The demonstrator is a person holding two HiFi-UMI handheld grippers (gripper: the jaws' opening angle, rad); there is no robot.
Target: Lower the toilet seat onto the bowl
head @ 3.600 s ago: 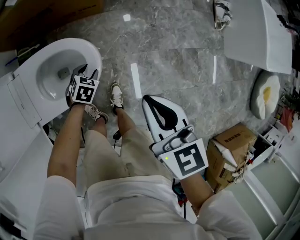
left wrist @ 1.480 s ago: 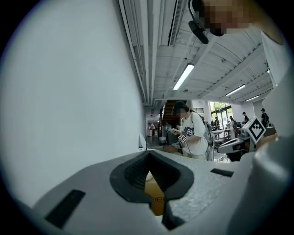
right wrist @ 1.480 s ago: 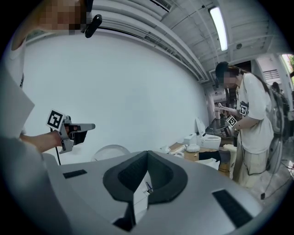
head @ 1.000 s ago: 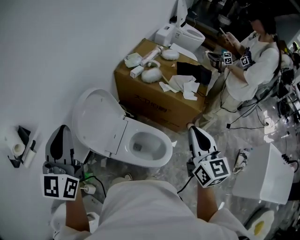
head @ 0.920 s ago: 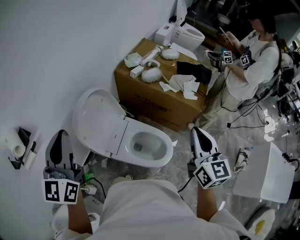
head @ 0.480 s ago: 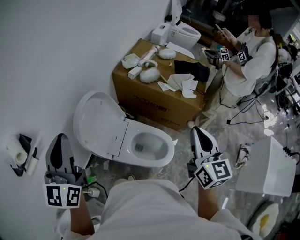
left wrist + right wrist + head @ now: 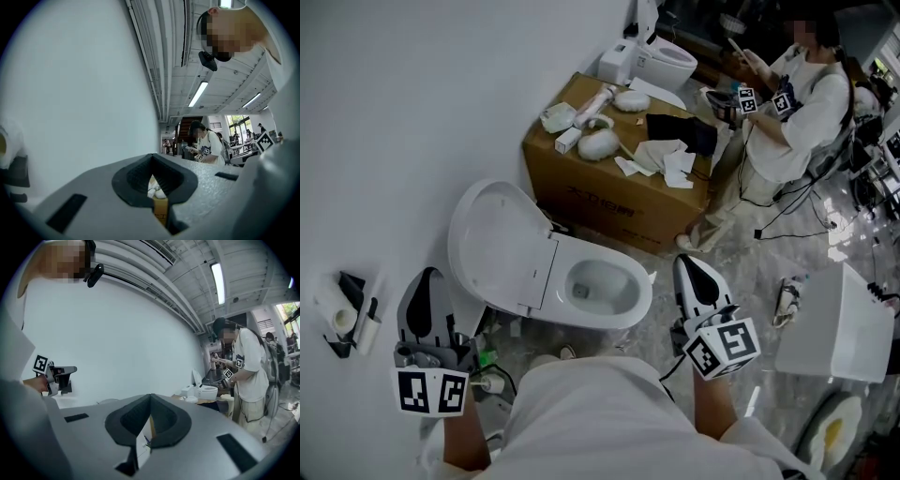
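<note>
Nearest, the person's two hands each hold a gripper out over the floor (image 7: pixel 750 267). The left gripper (image 7: pixel 427 277) sits low at the left, close to the white wall; its jaws are pressed together with nothing between them, as the left gripper view (image 7: pixel 152 157) shows. The right gripper (image 7: pixel 687 262) is just off the right side of the toilet, apart from it, and in the right gripper view (image 7: pixel 150 397) its jaws also meet at the tip, empty. Between the two grippers stands the toilet. Its bowl (image 7: pixel 628 314) is open, and the toilet seat (image 7: pixel 492 239) is raised at the back, tilted up towards the wall; neither gripper touches it. On the wall to the left of the left gripper hangs a paper roll holder (image 7: pixel 345 314). To the right, a white panel (image 7: pixel 834 328) lies on the floor. Behind the toilet, against the wall, stands a large cardboard box (image 7: pixel 614 202) whose top carries some white objects, loose papers (image 7: pixel 661 161) and a black cloth (image 7: pixel 680 131). Beyond the box a second person (image 7: pixel 792 117) in a white shirt stands holding things with square markers, and farther back another white toilet (image 7: pixel 661 58) stands.
</note>
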